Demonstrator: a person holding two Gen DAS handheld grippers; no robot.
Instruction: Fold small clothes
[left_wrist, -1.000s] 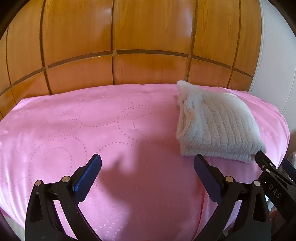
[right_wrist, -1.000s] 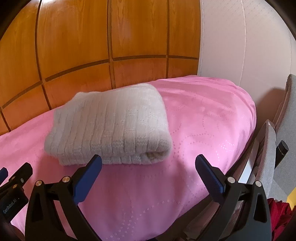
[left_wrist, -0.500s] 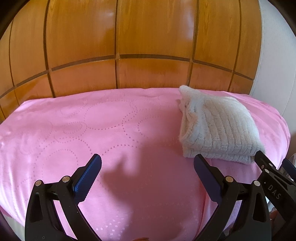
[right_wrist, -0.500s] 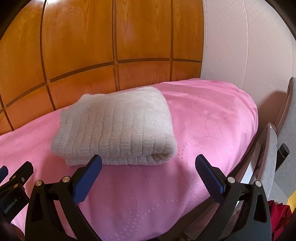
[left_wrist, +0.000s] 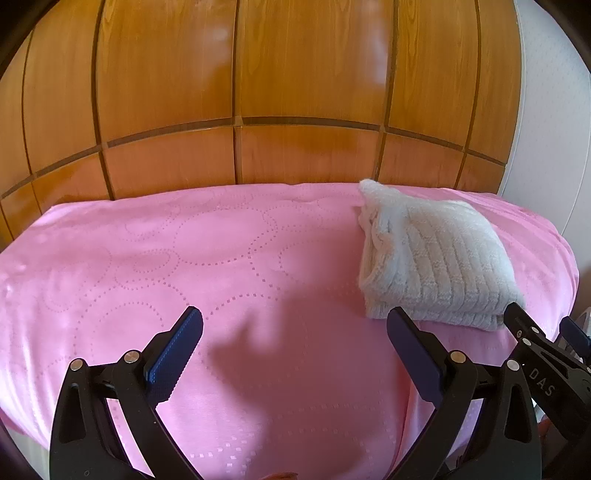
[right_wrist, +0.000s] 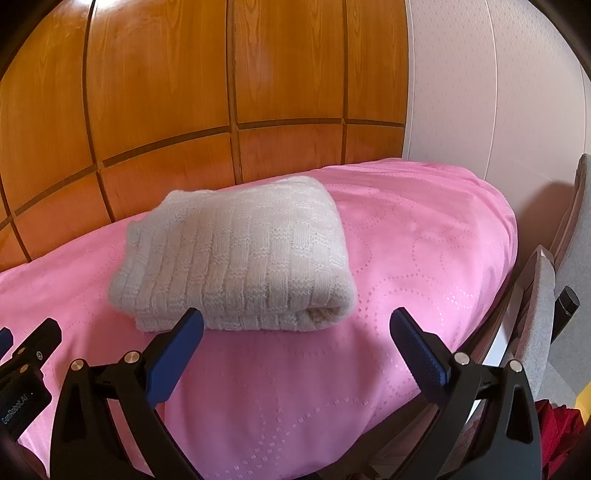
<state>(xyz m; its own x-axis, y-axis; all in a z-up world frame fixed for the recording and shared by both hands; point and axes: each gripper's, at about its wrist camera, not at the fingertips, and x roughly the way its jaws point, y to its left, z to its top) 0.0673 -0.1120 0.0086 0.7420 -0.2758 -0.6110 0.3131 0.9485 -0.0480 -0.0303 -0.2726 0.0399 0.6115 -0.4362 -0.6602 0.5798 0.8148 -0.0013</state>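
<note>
White ribbed knitwear, the folded garment (left_wrist: 436, 266) (right_wrist: 236, 254), lies on the pink bedspread (left_wrist: 221, 258) (right_wrist: 424, 251) toward its right end, near the edge closest to you, with its rolled fold facing your right gripper.

Lettering: in the left wrist view the body of your right gripper (left_wrist: 543, 354) enters from the lower right and bears the white letters "DAS". In the right wrist view the body of your left gripper (right_wrist: 26, 369) enters from the lower left and bears small white print that reads roughly "GenRobot.AI".

Fingers: your left gripper (left_wrist: 294, 339) has its blue-padded fingers (left_wrist: 177, 350) spread wide apart; they hold nothing and hover over bare bedspread, with the right fingertip just in front of the garment's near left corner. Whether it touches the knit cannot be told. Your right gripper (right_wrist: 295, 338) is likewise spread wide and empty; its left fingertip overlaps the garment's near edge in the picture, and contact cannot be told, while the other finger (right_wrist: 417, 347) stands over bare bedspread.

Setting: wooden panelling (left_wrist: 295, 92) (right_wrist: 184, 92) rises behind the bed. A white wall (right_wrist: 498, 92), a grey chair (right_wrist: 543, 295) and red cloth (right_wrist: 561, 428) lie to the right.
</note>
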